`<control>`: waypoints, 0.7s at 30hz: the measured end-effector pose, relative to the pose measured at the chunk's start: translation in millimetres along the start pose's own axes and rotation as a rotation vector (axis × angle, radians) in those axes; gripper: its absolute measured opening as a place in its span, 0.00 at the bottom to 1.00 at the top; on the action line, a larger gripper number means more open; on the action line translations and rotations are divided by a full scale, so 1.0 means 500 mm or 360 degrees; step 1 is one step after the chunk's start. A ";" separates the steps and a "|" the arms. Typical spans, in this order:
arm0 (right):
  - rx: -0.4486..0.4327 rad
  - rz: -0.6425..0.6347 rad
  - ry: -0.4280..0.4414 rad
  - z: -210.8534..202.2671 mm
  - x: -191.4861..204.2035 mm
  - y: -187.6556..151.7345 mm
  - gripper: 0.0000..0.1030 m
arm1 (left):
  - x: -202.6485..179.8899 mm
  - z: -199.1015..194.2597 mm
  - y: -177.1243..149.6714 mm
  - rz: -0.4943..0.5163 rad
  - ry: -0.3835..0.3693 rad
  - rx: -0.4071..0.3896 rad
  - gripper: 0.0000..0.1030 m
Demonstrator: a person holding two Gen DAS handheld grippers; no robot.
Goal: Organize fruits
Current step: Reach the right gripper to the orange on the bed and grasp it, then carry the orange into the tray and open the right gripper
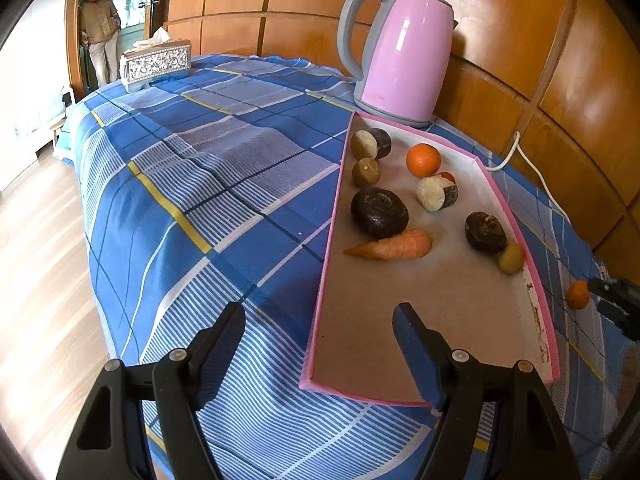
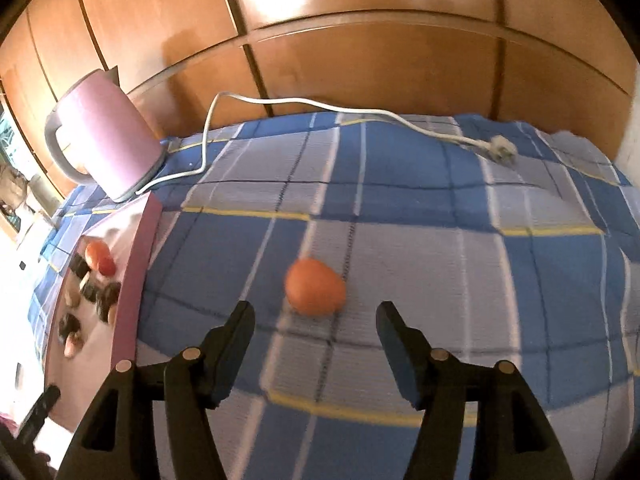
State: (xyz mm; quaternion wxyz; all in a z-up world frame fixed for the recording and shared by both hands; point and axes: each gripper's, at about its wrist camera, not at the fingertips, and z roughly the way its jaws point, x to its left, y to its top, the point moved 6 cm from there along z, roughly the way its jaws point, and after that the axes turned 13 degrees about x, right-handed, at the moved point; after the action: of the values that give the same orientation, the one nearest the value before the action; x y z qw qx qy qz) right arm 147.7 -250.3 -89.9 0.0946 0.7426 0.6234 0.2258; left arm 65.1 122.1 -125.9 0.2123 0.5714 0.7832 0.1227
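Here, right claw (image 2: 316,322) gapes, seemingly above tangerine (image 2: 315,287).

A tray (image 1: 440,312) lies on the right part of the desk (image 1: 200,184), on a cloth. At the tray's far corner stands a kettle (image 1: 404,52), its cord (image 2: 280,102) trailing right along the far edge to a plug (image 2: 502,148). In the tray, a carrot (image 1: 394,246) lies near the middle, with round fruits behind it and to its right. An orange (image 1: 423,159) sits towards the far end of the tray. Another orange (image 2: 316,286) lies on the cloth just right of the tray, outside it. A tissue box (image 1: 156,65) sits at the far left corner of the desk. Beyond it a person (image 1: 100,28) stands in a doorway.
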 end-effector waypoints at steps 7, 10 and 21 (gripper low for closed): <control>0.0128 0.0102 -0.0047 0.083 -0.011 0.042 0.47 | 0.009 0.009 0.002 -0.0020 0.0013 0.0019 0.75; 0.0129 0.0073 -0.0086 0.102 -0.010 0.038 0.38 | 0.010 0.011 0.002 -0.0024 0.0017 0.0022 0.75; 0.0041 -0.0215 -0.0015 0.033 0.068 0.019 0.37 | 0.004 0.000 0.001 -0.0019 0.0002 0.0005 0.75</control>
State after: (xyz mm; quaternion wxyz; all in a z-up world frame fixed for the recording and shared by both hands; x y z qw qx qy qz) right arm 168.0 -217.1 -93.2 0.1032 0.7010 0.6745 0.2074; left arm 65.3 124.1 -126.1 0.2115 0.5670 0.7869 0.1205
